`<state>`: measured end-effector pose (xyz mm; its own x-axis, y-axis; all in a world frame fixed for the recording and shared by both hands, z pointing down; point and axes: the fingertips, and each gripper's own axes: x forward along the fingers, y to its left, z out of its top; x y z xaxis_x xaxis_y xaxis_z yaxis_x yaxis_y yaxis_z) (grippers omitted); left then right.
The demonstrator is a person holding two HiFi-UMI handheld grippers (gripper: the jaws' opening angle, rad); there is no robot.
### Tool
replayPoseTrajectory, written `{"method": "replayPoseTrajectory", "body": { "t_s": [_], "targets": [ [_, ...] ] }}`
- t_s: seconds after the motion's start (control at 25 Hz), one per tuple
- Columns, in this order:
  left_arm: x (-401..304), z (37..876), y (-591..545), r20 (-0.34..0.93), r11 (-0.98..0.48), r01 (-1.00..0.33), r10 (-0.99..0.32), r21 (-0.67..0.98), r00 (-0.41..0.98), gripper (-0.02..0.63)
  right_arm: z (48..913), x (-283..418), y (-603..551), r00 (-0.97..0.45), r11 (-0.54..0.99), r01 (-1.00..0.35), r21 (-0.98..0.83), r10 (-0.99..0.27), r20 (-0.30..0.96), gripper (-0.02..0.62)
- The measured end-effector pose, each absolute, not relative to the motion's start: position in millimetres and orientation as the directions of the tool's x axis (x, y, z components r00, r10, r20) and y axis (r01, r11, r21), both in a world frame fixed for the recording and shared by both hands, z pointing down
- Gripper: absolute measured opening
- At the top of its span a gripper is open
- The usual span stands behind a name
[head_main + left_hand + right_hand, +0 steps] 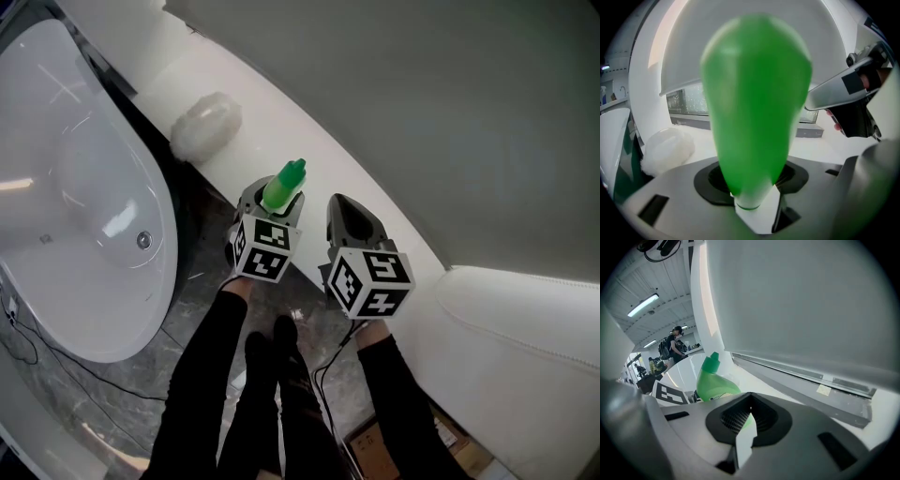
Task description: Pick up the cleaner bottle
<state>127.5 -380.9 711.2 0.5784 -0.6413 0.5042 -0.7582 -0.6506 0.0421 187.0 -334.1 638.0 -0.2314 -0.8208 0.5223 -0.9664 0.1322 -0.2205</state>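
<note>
We see the left gripper (265,208) just left of centre in the head view, with the green top of the cleaner bottle (284,185) rising out of it above the white ledge (281,112). The left gripper view shows what the head view cannot: the bottle (754,108) fills the middle of the frame and the jaws are clamped on it. The white fluffy pouf (665,150) sits at lower left there, and the other gripper juts in from the right edge. The right gripper (352,217) hangs just beside the left one. In its own view its jaws (750,416) are pressed together on nothing, and the bottle (712,383) stands behind them, left of centre. Only this view shows people (675,341) far off at the left. The bathtub (84,187) fills the head view's left side.
</note>
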Motion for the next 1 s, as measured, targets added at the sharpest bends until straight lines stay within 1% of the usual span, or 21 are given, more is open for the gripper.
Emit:
{"method": "replayPoseTrajectory", "body": {
  "t_s": [0.08,0.6,1.0],
  "targets": [
    [128,711,-382,0.5,-0.65,-0.759,-0.648,0.031,0.575,0.214,639,187,-335,-0.229,0.128,-0.966,-0.222,-0.82,0.524,0.002],
    [120,701,-374,0.49,-0.653,-0.756,-0.65,0.03,0.581,0.196,639,185,-337,-0.229,0.121,-0.965,-0.231,-0.816,0.53,0.002],
    [83,637,-374,0.434,-0.599,-0.801,-0.716,0.023,0.547,0.196,616,169,-326,-0.24,0.136,-0.964,-0.227,-0.809,0.536,0.002]
  ]
}}
